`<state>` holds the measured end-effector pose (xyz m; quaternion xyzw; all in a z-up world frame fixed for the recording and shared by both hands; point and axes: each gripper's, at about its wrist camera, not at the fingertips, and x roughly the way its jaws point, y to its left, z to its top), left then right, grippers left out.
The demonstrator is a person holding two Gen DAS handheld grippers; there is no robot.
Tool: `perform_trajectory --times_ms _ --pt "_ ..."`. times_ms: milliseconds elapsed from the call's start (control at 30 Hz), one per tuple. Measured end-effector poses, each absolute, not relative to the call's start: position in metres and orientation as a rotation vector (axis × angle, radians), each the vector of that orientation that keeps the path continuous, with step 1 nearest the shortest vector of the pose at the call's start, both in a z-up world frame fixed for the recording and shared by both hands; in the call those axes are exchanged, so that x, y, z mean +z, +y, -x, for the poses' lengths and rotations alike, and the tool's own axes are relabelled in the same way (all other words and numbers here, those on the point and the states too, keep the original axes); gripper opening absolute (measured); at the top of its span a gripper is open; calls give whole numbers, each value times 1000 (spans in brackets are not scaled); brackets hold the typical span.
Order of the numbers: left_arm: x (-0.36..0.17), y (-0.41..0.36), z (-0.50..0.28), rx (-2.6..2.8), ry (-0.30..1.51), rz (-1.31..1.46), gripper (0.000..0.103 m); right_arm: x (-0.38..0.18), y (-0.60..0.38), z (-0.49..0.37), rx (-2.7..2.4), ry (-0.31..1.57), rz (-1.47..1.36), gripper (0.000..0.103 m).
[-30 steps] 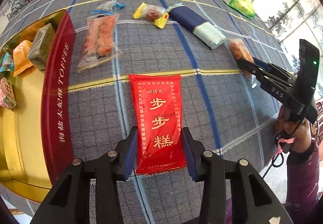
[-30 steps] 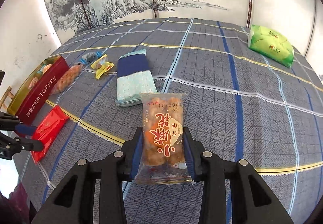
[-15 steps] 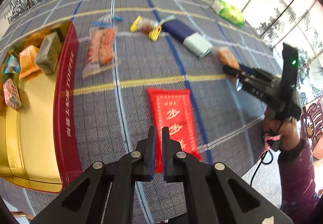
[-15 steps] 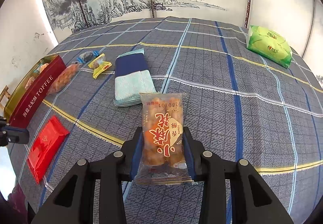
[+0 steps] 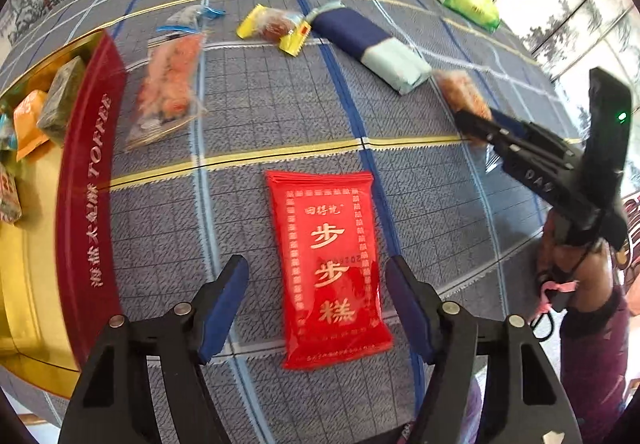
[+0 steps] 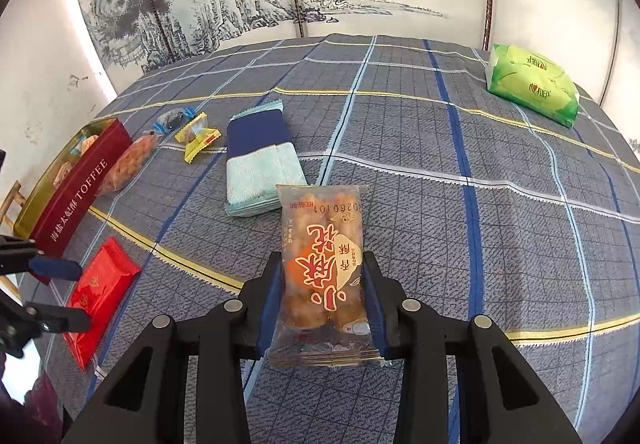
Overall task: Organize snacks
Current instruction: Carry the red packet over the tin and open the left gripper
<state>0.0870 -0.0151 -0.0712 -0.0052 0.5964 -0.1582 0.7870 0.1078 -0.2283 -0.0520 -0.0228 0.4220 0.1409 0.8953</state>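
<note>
— Left wrist view: left claw [image 5: 316,304] spread, jaws just been opening, red packet [image 5: 328,264] flat on the checked counter [image 5: 256,91] between the blue pads, untouched. Long axis running straight away from the claw, so pads flank the long sides.

— And the right?

— Right claw [image 6: 322,306] pinching a clear packet of fried twists [image 6: 322,276] by its long edges, packet pointing forward past the fingertips.

— Destination?

— Probably the red and gold toffee tin [image 5: 86,179], off to the left of the red packet, lid off, a few wrapped sweets [image 5: 44,115] inside. Left claw much nearer it than the right.

— Anything hard to read?

— Tin cut off by the left edge, most of its inside out of view. Whether the fried twists packet rests on the cloth or hangs just above it, impossible to tell. Bag of orange snacks [image 5: 170,83] beside the tin blurred. Near ends of both claws' packets partly hidden by the fingers.
</note>
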Motion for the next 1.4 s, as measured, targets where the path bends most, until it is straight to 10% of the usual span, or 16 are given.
perform_trajectory --times_ms 133,267,1400 --pt "-75 -30 -85 -306 1267 -83 63 -52 -232 -108 300 875 19 39" --pt "-75 -37 -74 -290 1211 -167 40 -52 -233 -108 301 875 8 38" --pt "13 70 -39 -84 831 -111 39 -54 -211 -105 216 875 160 39"
